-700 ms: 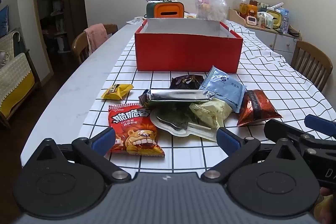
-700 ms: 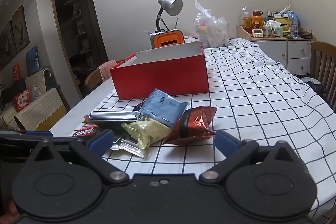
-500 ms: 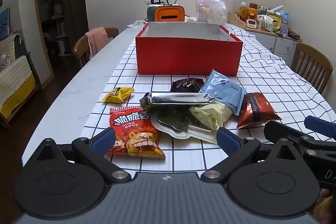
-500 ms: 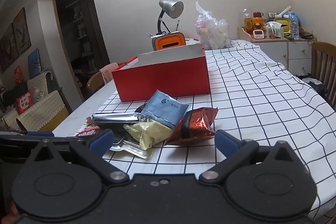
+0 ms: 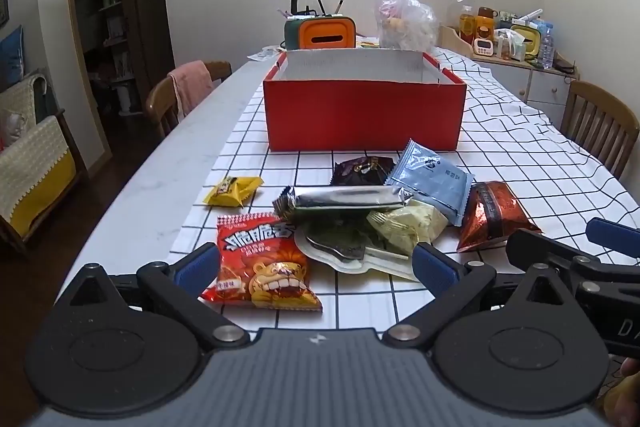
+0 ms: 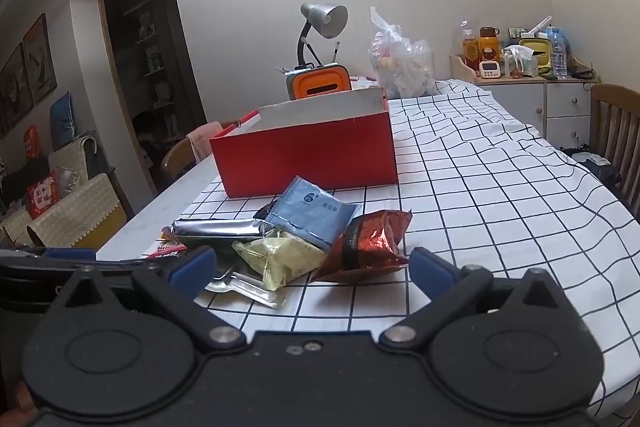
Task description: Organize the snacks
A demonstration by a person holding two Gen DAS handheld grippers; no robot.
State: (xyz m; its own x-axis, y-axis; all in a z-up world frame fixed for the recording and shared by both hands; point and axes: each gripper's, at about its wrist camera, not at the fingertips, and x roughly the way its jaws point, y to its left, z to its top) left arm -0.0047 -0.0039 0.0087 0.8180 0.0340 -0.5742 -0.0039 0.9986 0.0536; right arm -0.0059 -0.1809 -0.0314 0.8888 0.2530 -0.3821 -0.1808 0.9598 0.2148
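Both grippers, left (image 5: 314,269) and right (image 6: 312,267), hold their fingers wide and empty near the snack pile (image 5: 372,211) before the red box (image 5: 364,119), so I would take a loose outer packet first.

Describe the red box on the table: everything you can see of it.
The red box is an open, lidless rectangular carton, apparently cardboard, red outside and white inside. It stands upright on the checked tablecloth, behind the pile of snack packets, none of which visibly touches it. Its floor is hidden from both views, so any contents cannot be told. Neither tool is near it.
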